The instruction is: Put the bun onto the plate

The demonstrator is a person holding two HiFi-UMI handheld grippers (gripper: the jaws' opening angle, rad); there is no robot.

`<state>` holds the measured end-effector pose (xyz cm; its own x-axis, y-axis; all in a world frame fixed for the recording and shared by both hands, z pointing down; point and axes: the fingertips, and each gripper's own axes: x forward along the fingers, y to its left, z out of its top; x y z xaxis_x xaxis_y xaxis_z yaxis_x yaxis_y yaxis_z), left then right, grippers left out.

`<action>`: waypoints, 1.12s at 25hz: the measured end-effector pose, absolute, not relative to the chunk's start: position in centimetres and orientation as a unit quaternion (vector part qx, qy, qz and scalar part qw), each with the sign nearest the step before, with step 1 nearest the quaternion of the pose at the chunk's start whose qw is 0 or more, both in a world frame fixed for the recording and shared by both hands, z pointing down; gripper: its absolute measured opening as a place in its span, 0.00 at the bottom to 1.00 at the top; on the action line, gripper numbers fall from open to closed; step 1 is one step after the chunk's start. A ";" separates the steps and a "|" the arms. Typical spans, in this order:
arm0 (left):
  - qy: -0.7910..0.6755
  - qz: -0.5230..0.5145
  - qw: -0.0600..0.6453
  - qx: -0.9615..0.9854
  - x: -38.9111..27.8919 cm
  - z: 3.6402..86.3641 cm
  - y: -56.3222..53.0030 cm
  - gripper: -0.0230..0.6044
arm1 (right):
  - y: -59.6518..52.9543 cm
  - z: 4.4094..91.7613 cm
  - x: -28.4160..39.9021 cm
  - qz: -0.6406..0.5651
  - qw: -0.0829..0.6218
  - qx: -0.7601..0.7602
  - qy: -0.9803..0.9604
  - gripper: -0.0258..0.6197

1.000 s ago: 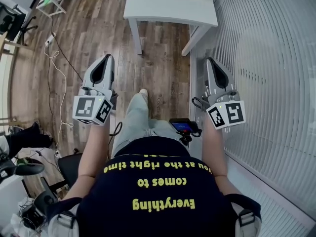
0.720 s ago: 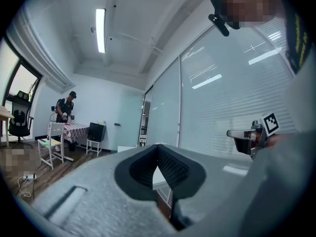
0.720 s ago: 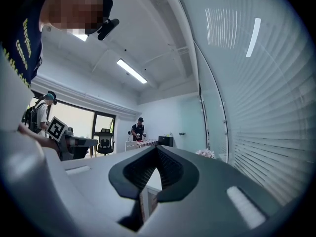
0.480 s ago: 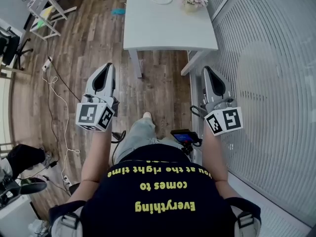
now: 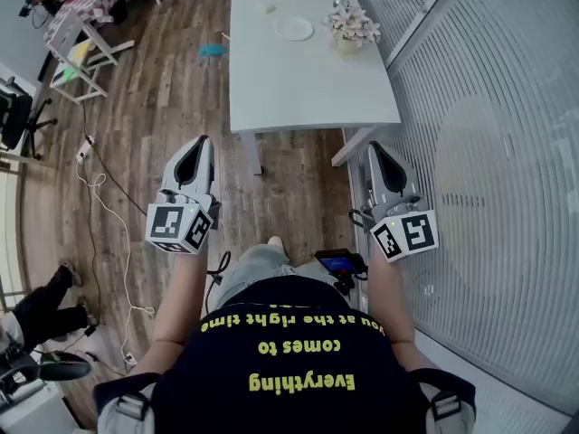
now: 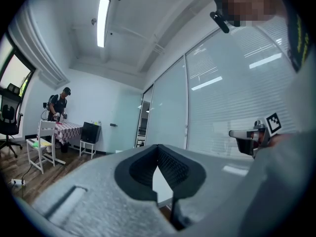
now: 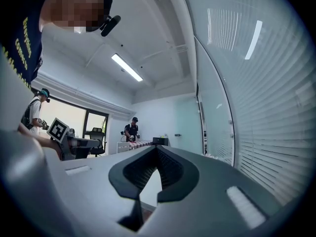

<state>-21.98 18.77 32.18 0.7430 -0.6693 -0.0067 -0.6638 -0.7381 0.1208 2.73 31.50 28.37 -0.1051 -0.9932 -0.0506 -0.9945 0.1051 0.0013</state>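
Observation:
A white table (image 5: 308,80) stands ahead across the wooden floor. On its far part lies a round white plate (image 5: 294,29). Left of the plate sits a small pale thing (image 5: 267,9), too small to tell if it is the bun. My left gripper (image 5: 201,143) and right gripper (image 5: 373,149) are held level in front of the body, short of the table's near edge, each side of the person's legs. Both are shut with nothing between the jaws, as the left gripper (image 6: 158,147) and the right gripper (image 7: 157,148) show in their own views.
A pot of pale flowers (image 5: 353,27) stands right of the plate. A glass wall with blinds (image 5: 488,125) runs along the right. A white cable (image 5: 109,152) trails over the floor at left. Small white furniture (image 5: 86,34) and another person (image 6: 58,105) are at the far left.
The table has come nearer and further into view; the plate and flowers now show fully. Both grippers stay shut, side by side, carried forward with the body.

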 end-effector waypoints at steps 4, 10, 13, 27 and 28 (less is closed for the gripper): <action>-0.356 -0.026 0.054 0.932 -21.4 32.2 16.9 0.04 | 29.9 28.6 3.5 0.016 0.022 -0.673 0.739 0.04; -0.357 -0.021 0.062 0.932 -21.4 32.6 16.0 0.04 | 28.8 28.2 3.7 0.014 0.022 -0.674 0.738 0.05; -0.358 -0.020 0.062 0.932 -21.3 32.8 15.6 0.04 | 28.3 28.2 3.9 0.016 0.024 -0.674 0.738 0.04; -0.400 -0.015 0.066 0.914 -20.6 33.6 11.8 0.04 | 22.5 28.7 6.4 0.016 0.025 -0.647 0.762 0.04; -0.403 -0.015 0.067 0.912 -20.2 33.7 11.3 0.04 | 21.7 28.7 6.9 0.016 0.025 -0.644 0.764 0.05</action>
